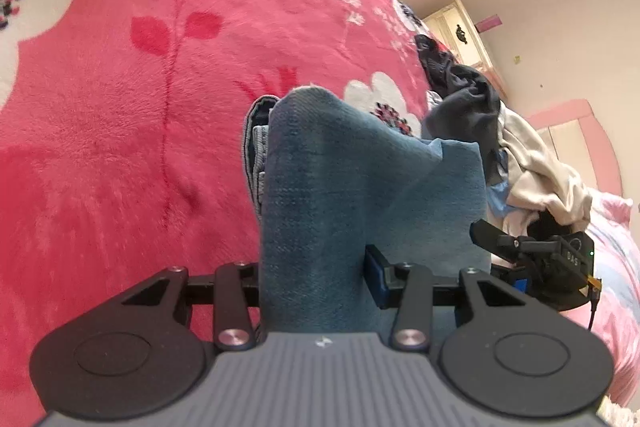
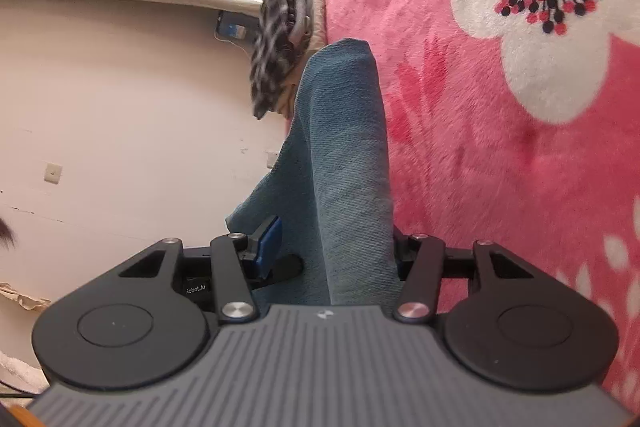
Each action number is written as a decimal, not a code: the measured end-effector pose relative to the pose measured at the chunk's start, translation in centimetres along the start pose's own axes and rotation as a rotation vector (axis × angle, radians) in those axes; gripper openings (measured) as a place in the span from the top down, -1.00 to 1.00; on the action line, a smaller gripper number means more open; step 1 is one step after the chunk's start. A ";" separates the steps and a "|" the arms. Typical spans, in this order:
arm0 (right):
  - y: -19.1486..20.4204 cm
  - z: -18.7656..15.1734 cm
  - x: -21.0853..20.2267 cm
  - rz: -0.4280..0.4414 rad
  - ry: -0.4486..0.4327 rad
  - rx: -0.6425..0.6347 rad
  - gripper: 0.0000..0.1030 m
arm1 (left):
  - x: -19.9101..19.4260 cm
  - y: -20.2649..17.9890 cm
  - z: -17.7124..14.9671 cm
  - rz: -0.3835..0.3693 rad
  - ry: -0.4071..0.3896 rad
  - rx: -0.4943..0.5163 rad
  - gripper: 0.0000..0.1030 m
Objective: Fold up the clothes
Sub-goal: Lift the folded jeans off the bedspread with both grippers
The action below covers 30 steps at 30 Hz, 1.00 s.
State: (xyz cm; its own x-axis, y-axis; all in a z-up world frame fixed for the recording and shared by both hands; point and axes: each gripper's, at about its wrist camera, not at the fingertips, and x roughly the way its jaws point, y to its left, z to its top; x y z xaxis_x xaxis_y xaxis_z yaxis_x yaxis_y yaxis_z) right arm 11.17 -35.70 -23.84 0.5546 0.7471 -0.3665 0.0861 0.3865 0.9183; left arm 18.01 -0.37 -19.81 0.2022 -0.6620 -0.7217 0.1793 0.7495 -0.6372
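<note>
Left hand-held gripper [image 1: 312,279] is closed partway on a thick fold of blue denim jeans [image 1: 360,187]; the cloth fills the gap between its blue-padded fingers [image 1: 375,277] and rises ahead of the camera in a rounded hump, with a stitched hem or waistband edge showing on its left side; beneath and around it spreads a pink fleece blanket [image 1: 120,147] printed with white flowers and red leaves, covering a bed. To the right of the denim lies a heap of other clothes [image 1: 500,147], dark grey and cream pieces tumbled together on the blanket; the right hand-held gripper appears low at the right edge of this view, just beside the denim.

Right hand-held gripper [image 2: 334,247], seen from its own camera, is likewise closed partway on the jeans [image 2: 344,155]; the denim stands between its fingers [image 2: 268,239] as a tall rolled column tilting slightly left, and it presses against both sides of the jaws; the pink blanket [image 2: 480,147] with a large white flower fills the right half of that view, while a pale wall [image 2: 120,107] fills the left; a black-and-white checked cloth [image 2: 276,47] hangs beyond the denim, near the edge of the bed.
</note>
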 end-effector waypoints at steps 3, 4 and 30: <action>0.7 -1.1 -2.3 0.025 -0.026 0.004 0.03 | -1.6 -2.2 -0.9 0.009 -0.013 0.025 0.14; 0.9 -1.5 -3.0 0.035 -0.037 0.005 0.03 | -2.1 -3.0 -1.2 0.013 -0.019 0.034 0.14; 2.2 -0.6 -11.9 0.012 -0.179 0.014 0.02 | 0.7 -8.2 0.1 -0.095 0.015 0.033 0.14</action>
State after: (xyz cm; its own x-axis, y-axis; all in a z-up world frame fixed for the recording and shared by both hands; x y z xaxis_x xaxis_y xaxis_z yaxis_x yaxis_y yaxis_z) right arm 4.25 -43.46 -17.53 0.6941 0.6429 -0.3239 0.0896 0.3694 0.9249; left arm 16.80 -6.96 -15.02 0.1679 -0.7300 -0.6625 0.2291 0.6825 -0.6941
